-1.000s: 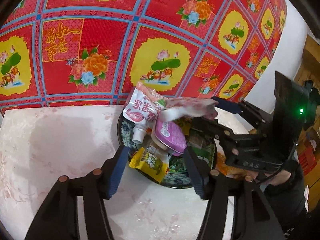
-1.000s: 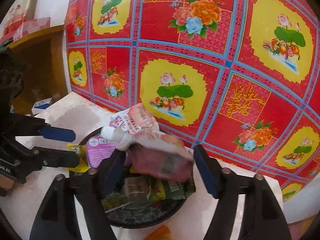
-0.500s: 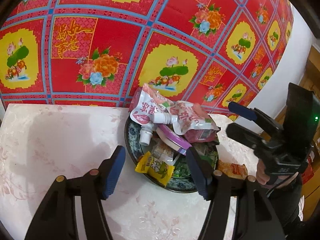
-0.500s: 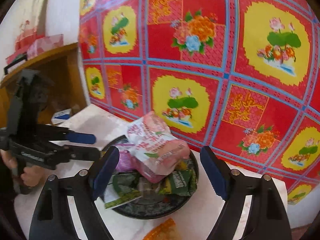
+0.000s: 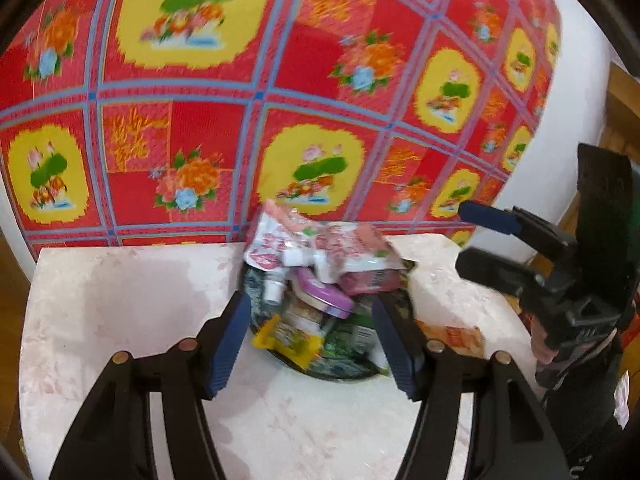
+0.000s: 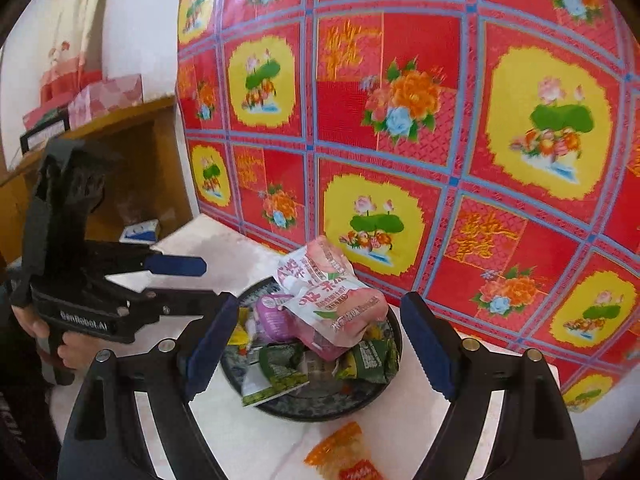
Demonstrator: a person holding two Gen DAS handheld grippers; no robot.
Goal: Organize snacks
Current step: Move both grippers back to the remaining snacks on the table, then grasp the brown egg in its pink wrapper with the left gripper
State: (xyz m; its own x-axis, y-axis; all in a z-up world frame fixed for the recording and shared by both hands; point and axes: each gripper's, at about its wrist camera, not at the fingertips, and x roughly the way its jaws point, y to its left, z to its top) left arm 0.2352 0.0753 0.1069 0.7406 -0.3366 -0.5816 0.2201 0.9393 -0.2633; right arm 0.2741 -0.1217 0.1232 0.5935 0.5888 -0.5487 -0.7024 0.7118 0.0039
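A dark patterned plate (image 5: 328, 372) (image 6: 320, 408) on the pale table holds a heap of snacks. On top lie pink-and-white spout pouches (image 5: 348, 248) (image 6: 332, 300), over a purple cup (image 5: 324, 300) (image 6: 276, 316), a yellow packet (image 5: 288, 340) and green packets (image 6: 280, 364). An orange packet (image 5: 456, 336) (image 6: 340, 456) lies on the table beside the plate. My left gripper (image 5: 312, 340) (image 6: 204, 280) is open and empty, short of the plate. My right gripper (image 6: 320, 348) (image 5: 476, 240) is wide open and empty, back from the plate's other side.
A red and yellow floral cloth (image 5: 320, 100) hangs right behind the table. A wooden shelf (image 6: 132, 120) with pink boxes (image 6: 108, 96) stands to one side, a small blue-and-white box (image 6: 140, 232) below it. The pale table (image 5: 120, 300) ends close around the plate.
A second ago the pink pouch was between the right jaws over the plate; now it lies on the heap. The right jaws have widened, and both grippers have drawn back and up.
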